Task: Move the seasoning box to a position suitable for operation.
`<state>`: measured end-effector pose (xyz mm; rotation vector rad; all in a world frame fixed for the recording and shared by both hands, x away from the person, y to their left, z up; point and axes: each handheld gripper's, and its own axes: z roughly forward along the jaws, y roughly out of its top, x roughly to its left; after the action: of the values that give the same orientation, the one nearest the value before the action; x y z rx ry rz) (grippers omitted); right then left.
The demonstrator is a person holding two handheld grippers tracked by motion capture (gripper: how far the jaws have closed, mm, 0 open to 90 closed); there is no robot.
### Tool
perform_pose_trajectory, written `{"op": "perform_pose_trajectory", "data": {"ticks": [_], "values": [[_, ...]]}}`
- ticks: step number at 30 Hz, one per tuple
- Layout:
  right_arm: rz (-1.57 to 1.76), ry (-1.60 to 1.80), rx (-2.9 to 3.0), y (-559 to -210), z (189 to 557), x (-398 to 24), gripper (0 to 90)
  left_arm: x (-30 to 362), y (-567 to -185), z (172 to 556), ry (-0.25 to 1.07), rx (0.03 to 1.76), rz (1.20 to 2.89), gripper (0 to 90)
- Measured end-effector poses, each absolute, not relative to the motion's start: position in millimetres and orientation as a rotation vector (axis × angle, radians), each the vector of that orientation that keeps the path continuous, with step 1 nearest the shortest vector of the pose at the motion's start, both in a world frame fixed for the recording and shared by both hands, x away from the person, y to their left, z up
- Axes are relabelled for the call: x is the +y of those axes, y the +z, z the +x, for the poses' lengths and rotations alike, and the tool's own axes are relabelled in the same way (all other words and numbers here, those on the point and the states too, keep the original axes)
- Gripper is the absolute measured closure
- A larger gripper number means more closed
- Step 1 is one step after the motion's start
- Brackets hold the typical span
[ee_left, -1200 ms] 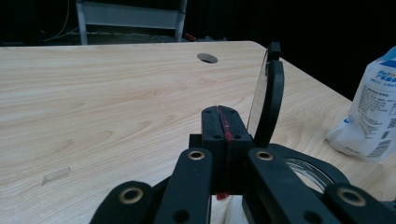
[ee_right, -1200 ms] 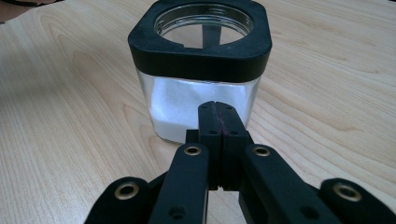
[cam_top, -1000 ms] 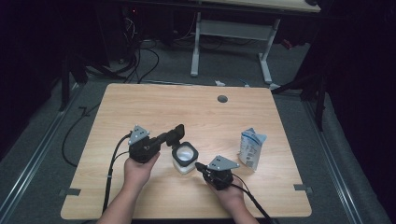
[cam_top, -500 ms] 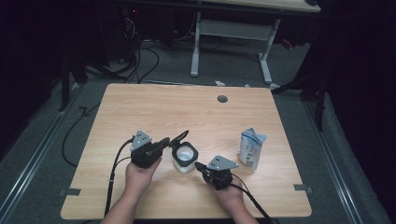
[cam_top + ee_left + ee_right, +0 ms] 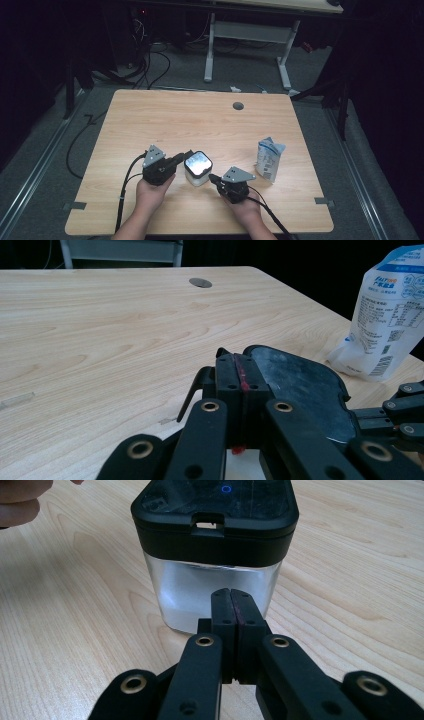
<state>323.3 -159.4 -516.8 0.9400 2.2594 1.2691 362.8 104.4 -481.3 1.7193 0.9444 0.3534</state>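
A small clear container [image 5: 197, 174] with a black lid [image 5: 198, 162] stands near the table's front middle. My left gripper [image 5: 186, 155] lies shut with its tips at the lid's left edge; whether they touch I cannot tell. In the left gripper view the closed jaws [image 5: 239, 374] sit beside the glossy lid [image 5: 300, 385]. My right gripper [image 5: 213, 178] is shut and empty, and points at the container's front right side. In the right gripper view its tips [image 5: 233, 605] are just short of the clear wall [image 5: 200, 590] under the lid [image 5: 215, 510].
A white and blue pouch [image 5: 270, 159] stands upright to the right of the container, also seen in the left gripper view as the pouch [image 5: 387, 315]. A round cable hole [image 5: 238, 106] marks the wooden table [image 5: 150, 120] near its far edge. Cables trail off the front edge.
The left gripper's tips have swung down and nearer, from above the container's far left to the lid's left edge. The right gripper and the container have stayed put.
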Motion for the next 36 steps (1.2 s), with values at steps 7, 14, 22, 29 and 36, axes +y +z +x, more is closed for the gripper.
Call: {"op": "perform_pose_trajectory", "data": {"ticks": [7,14,22,29,36], "values": [[0.946,1.271,2.255,-516,323,-162,89.6,108,-483,359,0.364,0.944,1.719,90.0],[0.950,1.266,2.254,-517,322,-163,89.5,112,-490,355,0.374,0.955,1.726,90.0],[0.972,1.254,2.247,-519,324,-169,89.5,118,-505,349,0.383,0.961,1.744,90.0],[0.991,1.247,2.238,-519,325,-173,89.4,127,-518,346,0.371,0.998,1.746,90.0],[0.995,1.232,2.234,-519,324,-179,89.4,123,-522,341,0.381,0.991,1.792,88.6]]}}
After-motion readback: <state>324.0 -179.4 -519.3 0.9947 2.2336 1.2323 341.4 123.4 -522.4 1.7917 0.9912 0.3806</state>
